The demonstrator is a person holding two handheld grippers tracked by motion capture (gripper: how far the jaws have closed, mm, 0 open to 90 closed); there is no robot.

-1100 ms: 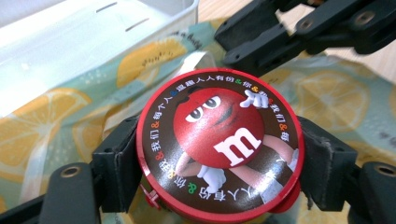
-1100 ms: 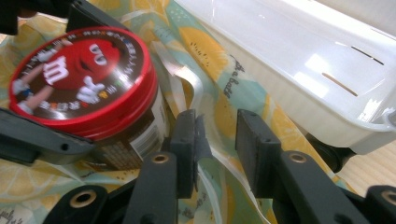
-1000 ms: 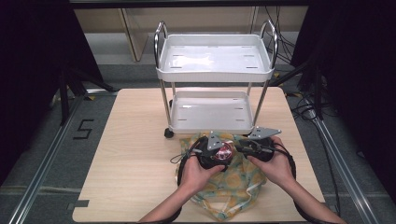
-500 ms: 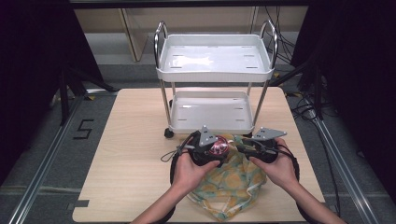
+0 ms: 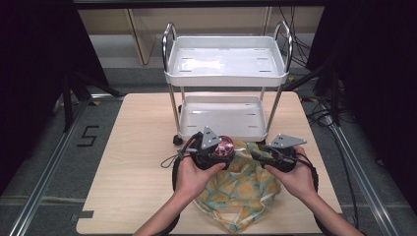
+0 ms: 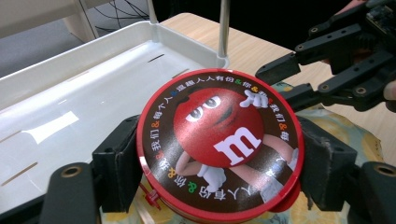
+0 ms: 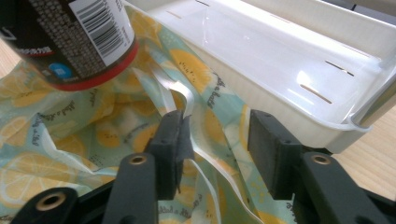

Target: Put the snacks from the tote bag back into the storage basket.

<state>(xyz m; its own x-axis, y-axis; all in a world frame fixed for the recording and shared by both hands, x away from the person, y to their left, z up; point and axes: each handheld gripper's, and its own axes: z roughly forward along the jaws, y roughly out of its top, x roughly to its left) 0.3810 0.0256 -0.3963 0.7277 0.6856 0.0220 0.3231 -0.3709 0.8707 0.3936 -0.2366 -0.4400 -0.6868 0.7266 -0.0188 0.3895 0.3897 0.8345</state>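
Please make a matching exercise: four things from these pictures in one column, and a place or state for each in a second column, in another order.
1. round tin
2. lemon-print bag
3. cart
4. right gripper

a. lies crumpled on the table
b. stands at the table's far side
c. clamped between the left gripper's jaws
d. jaws apart over the bag's strap

Pairs: 1-c, 2-a, 3-b, 4-d

Pale wooden table (image 5: pixel 133 162) with rounded corners, set on a grey floor (image 5: pixel 44 162). At the far middle, a white two-tier cart (image 5: pixel 226 73), wheels resting on the tabletop. At the near middle-right, a crumpled lemon-print bag (image 5: pixel 243 189), spread flat and reaching close to the near edge, just beside the cart's lower tray (image 5: pixel 223 118).
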